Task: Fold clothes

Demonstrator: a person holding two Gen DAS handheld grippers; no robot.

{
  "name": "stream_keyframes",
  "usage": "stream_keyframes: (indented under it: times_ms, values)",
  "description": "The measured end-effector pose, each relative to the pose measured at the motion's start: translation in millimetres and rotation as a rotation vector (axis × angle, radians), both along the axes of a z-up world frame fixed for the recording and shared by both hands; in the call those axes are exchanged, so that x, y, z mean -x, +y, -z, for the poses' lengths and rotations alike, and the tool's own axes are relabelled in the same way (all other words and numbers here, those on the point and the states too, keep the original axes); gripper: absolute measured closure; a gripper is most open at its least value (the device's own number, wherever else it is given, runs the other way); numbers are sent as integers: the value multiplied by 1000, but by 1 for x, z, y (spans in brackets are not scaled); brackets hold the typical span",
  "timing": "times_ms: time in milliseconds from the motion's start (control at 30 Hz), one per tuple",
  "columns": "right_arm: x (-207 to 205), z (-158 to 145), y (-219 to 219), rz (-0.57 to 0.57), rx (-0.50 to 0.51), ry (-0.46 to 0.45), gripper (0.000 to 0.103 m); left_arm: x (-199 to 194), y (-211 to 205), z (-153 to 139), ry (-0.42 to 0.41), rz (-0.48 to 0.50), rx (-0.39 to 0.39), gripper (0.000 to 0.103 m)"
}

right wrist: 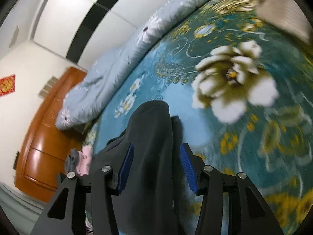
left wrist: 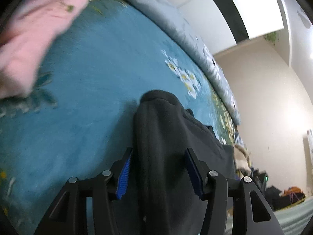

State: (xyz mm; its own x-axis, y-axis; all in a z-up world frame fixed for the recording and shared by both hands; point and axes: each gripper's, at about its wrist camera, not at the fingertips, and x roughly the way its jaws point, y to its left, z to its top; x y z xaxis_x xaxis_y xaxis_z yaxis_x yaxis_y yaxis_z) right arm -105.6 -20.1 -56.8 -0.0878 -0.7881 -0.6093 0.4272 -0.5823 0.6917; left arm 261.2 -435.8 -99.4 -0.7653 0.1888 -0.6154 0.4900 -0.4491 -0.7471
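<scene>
— Across the bed, what is lying there?
— One teal floral blanket [right wrist: 244, 137] is covering it, with one grey quilt [left wrist: 162, 13] bunching along its far edge. One pink garment [left wrist: 33, 39] is lying off to the side.
— And the dark garment [left wrist: 156, 137]?
— It is draping over the blanket between both claws. The left gripper [left wrist: 158, 174] is grasping one bunched fold; the right gripper [right wrist: 156, 168] is grasping another.
</scene>
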Motion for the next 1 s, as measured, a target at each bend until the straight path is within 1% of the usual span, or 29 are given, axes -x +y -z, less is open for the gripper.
stream_keyframes:
  times_ms: [100,167,300,333,400,433,467,500,533,567,633,733,867,900,1000]
  values:
    - [17,7,-19,-28,-57,-5,52,15,-7,5,-24,58,-17,46]
    - [26,12,-29,-50,-67,-19,52,18,-11,5,-35,76,-27,44]
    - [32,19,-45,-111,-68,-35,52,30,-12,1,-60,116,3,43]
    - [33,21,-49,-126,-68,-39,52,33,-11,0,-65,113,18,45]
    - [34,19,-53,-131,-57,-34,53,38,-9,-2,-80,91,54,45]
    - [33,17,-52,-134,-38,-37,55,38,-8,-4,-87,73,74,49]
    - [33,16,-51,-142,-12,-46,64,37,-6,-5,-93,54,93,55]
    - [32,14,-49,-145,13,-52,71,38,-5,-7,-99,41,115,65]
    - [31,13,-46,-143,37,-56,75,39,-3,-9,-95,39,130,76]
    - [31,12,-43,-139,51,-56,86,40,-2,-10,-89,37,144,79]
    - [29,8,-37,-125,58,-47,89,41,0,-15,-82,34,173,82]
    - [22,-2,-35,-118,80,-18,91,40,5,-26,-55,26,206,85]
    - [15,-31,-35,-146,165,48,94,37,6,-51,11,21,248,87]
    - [15,-39,-35,-152,188,67,94,36,5,-58,29,19,262,92]
    - [15,-61,-38,-168,242,124,94,33,-5,-75,86,-3,286,93]
